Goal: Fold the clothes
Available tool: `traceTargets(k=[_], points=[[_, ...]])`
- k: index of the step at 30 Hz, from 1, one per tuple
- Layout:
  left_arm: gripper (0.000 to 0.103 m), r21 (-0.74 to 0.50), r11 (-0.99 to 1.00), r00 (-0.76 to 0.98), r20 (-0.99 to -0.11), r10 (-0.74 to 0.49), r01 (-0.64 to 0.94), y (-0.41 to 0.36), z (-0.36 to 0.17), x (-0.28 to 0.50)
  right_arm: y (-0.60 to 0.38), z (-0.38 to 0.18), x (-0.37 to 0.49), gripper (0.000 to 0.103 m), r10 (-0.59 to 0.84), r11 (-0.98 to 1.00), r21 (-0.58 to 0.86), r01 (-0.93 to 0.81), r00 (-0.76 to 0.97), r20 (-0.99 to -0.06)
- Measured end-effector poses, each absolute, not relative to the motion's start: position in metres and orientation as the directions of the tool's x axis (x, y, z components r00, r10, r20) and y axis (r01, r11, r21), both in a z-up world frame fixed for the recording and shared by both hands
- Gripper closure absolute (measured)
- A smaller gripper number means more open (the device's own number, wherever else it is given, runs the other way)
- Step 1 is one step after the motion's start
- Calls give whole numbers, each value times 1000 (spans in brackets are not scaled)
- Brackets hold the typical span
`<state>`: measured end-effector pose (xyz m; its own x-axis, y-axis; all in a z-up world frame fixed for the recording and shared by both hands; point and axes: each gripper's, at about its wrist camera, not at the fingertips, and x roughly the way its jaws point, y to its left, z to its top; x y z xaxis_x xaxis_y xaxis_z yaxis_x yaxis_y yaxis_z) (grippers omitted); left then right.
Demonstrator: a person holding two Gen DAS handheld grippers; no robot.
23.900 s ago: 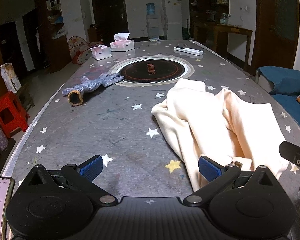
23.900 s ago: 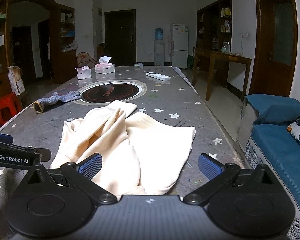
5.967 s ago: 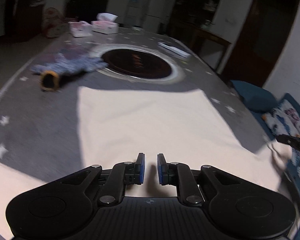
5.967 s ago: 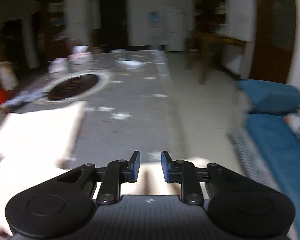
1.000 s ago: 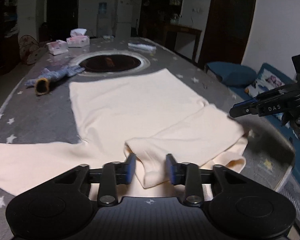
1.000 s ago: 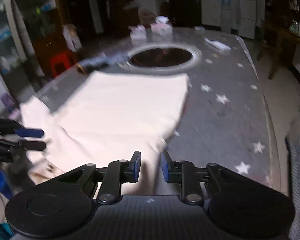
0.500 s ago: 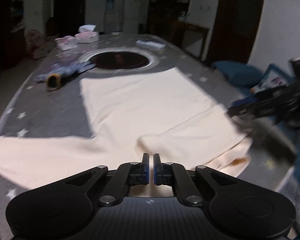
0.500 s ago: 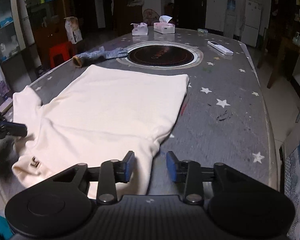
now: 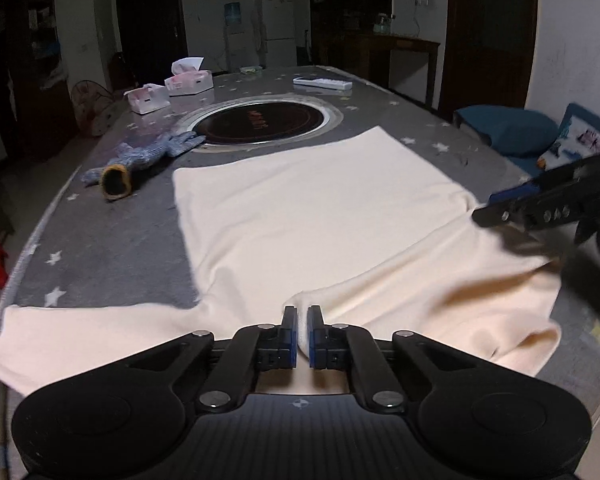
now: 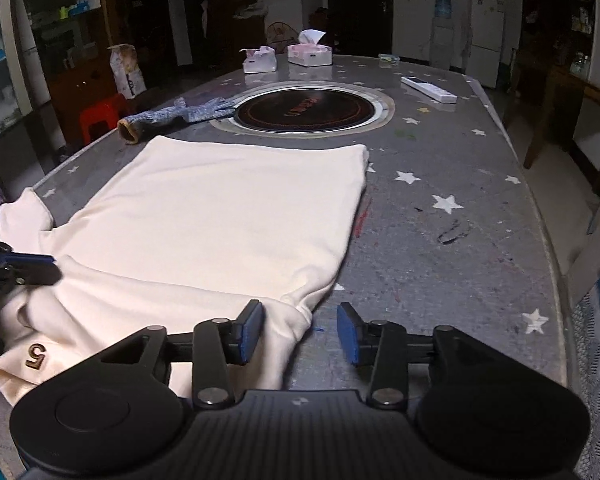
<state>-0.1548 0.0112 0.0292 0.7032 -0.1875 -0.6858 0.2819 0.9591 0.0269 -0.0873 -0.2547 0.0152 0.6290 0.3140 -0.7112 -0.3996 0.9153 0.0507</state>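
The left gripper (image 9: 302, 337) pinches a near fold of the cream long-sleeved cotton shirt (image 9: 312, 208). The right gripper (image 10: 299, 332) gapes wide, holding nothing, straddling the shirt's right edge beside bare grey star-patterned tabletop (image 10: 452, 248).

left gripper (image 9: 302, 336) | black body, blue pads, silver screws

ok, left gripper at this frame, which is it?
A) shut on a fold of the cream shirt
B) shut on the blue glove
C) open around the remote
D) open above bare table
A: in the left wrist view the left gripper has its blue fingers nearly together with a ridge of the cream shirt pinched between them.
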Motion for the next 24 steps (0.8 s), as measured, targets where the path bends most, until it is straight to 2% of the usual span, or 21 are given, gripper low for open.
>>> traceTargets(k=[4, 6, 9, 13, 18, 24], points=[[91, 38, 957, 719, -669, -190, 288, 14, 38, -168, -253, 21, -94, 61, 304, 914, 24, -404, 647, -699], [77, 25, 957, 733, -648, -205, 290, 14, 46, -173, -251, 26, -100, 61, 305, 911, 8, -412, 662, -685], [76, 19, 948, 741, -629, -236, 318, 9, 48, -176, -243, 33, -109, 61, 341, 892, 11, -452, 657, -673], [77, 36, 934, 707, -664, -244, 356, 4, 35, -175, -228, 33, -126, 61, 404, 837, 12, -547, 603, -688], [76, 70, 928, 698, -680, -223, 365, 9, 29, -182, -219, 23, -148, 60, 385, 784, -52, -618, 551, -741], [76, 25, 924, 717, -639, -279, 382, 2, 39, -180, -214, 36, -153, 61, 408, 767, -68, -639, 566, -716]])
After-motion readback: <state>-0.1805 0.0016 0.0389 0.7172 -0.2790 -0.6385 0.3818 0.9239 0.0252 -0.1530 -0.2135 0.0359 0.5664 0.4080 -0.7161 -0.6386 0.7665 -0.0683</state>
